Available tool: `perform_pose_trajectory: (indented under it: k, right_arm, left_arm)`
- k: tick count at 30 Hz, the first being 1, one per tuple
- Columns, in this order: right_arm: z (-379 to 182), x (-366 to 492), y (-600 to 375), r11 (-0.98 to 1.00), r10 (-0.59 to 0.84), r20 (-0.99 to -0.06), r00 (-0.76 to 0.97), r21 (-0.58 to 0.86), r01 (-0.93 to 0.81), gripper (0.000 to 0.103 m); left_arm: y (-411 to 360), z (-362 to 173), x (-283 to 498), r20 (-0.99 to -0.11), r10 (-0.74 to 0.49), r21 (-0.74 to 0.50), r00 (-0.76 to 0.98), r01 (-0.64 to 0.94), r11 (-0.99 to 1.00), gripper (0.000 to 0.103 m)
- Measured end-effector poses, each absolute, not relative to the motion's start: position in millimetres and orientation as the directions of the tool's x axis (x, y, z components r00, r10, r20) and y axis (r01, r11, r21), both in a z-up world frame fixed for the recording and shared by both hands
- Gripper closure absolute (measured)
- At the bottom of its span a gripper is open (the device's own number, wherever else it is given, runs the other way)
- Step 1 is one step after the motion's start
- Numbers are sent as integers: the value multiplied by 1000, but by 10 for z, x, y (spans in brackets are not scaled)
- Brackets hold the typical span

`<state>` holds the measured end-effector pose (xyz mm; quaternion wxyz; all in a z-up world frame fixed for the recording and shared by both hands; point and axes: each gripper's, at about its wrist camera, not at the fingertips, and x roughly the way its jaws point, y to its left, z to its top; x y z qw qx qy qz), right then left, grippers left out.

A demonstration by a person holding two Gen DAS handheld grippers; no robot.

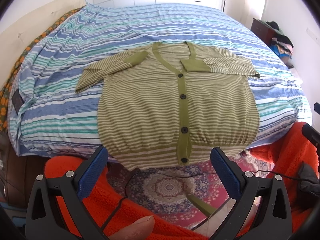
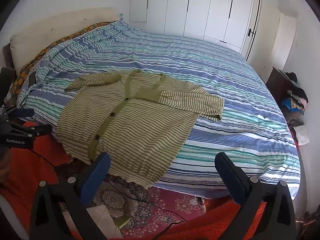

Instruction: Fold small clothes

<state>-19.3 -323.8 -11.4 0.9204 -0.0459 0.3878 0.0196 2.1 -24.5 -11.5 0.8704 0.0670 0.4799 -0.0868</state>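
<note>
Both tongs wide open, nothing held: left gripper (image 1: 159,156) spread w/ blue pads, hanging just off the near edge of the bed; right gripper (image 2: 163,165) equally wide, off to the right of the left one, also short of the fabric. Neither touches the cloth.

Cardigan (image 1: 176,108) is the target: green-and-cream stripes, lying flat, front up, buttoned, on the near part of the bed (image 1: 140,26). Hem hangs a bit over the bed edge toward the cameras. Both sleeves already folded in across the chest, solid green cuffs near the V-neck. Dark buttons run down the green placket; bottom button sits at the overhanging hem.

Under it, bedspread (image 2: 220,70) w/ blue, teal and white stripes covers the whole bed. Cream headboard (image 2: 60,26) at left, orange-patterned fabric peeking along that side.

Below the bed edge: patterned rug (image 1: 170,188) w/ a thin black cable across it, orange fleece (image 1: 66,170) on both sides of the left wrist view. A fingertip (image 1: 138,228) shows at bottom. White closet doors (image 2: 190,10) at back; pile of clothes (image 2: 296,98) on a dark stand, far right.
</note>
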Motion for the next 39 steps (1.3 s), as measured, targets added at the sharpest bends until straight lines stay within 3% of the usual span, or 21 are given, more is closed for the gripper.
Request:
perform_pose_trajectory:
  k: [39]
  right_arm:
    - [-175,-157,-3208,993,8,-737,676,-75,-93,0]
  left_arm:
    - [-283,-136,30,-845,-76,52,529,224,973,1]
